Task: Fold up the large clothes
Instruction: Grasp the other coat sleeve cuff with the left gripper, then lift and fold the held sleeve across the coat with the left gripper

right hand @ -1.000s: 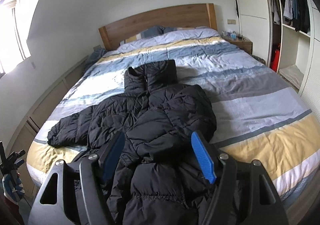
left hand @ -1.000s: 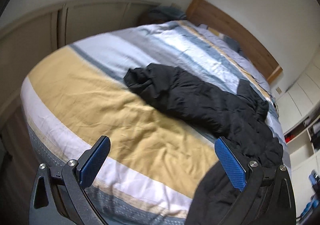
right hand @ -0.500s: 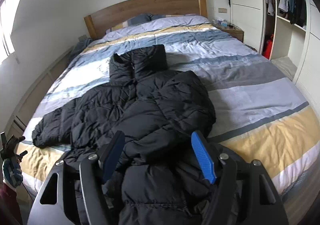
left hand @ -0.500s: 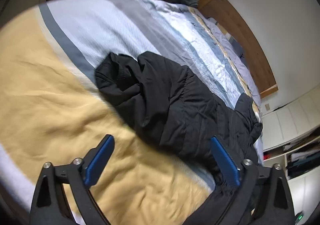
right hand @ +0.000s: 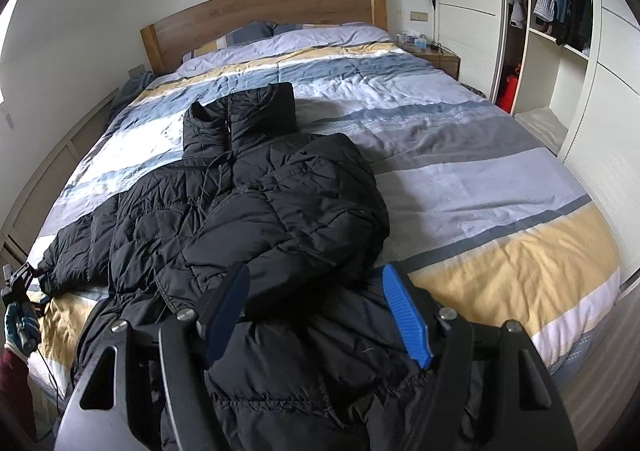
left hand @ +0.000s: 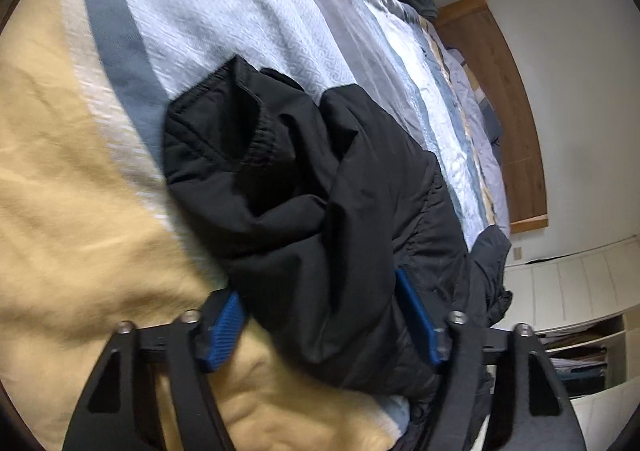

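Note:
A black puffer jacket (right hand: pixel 280 203) lies spread on the striped duvet (right hand: pixel 480 179), hood toward the headboard, its right side folded over the middle. Its left sleeve (left hand: pixel 312 211) stretches out sideways, cuff (left hand: pixel 240 123) open. My left gripper (left hand: pixel 320 319) straddles that sleeve and its jaws are closing. The fabric fills the gap and the pads are only just meeting it. The same gripper (right hand: pixel 34 273) shows small at the sleeve's end in the right wrist view. My right gripper (right hand: pixel 316 311) sits at the jacket's lower hem near the bed's foot, shut on bunched fabric.
A wooden headboard (right hand: pixel 260 15) and pillows lie at the far end. An open wardrobe (right hand: pixel 560 11) with hanging clothes stands to the right, a nightstand (right hand: pixel 436 55) beside it. A gloved hand (right hand: pixel 20 323) holds the left gripper at the bed's left edge.
The left gripper has dropped toward the sleeve and rolled, and its jaws have narrowed around the fabric. The right gripper has barely shifted, its jaw width unchanged.

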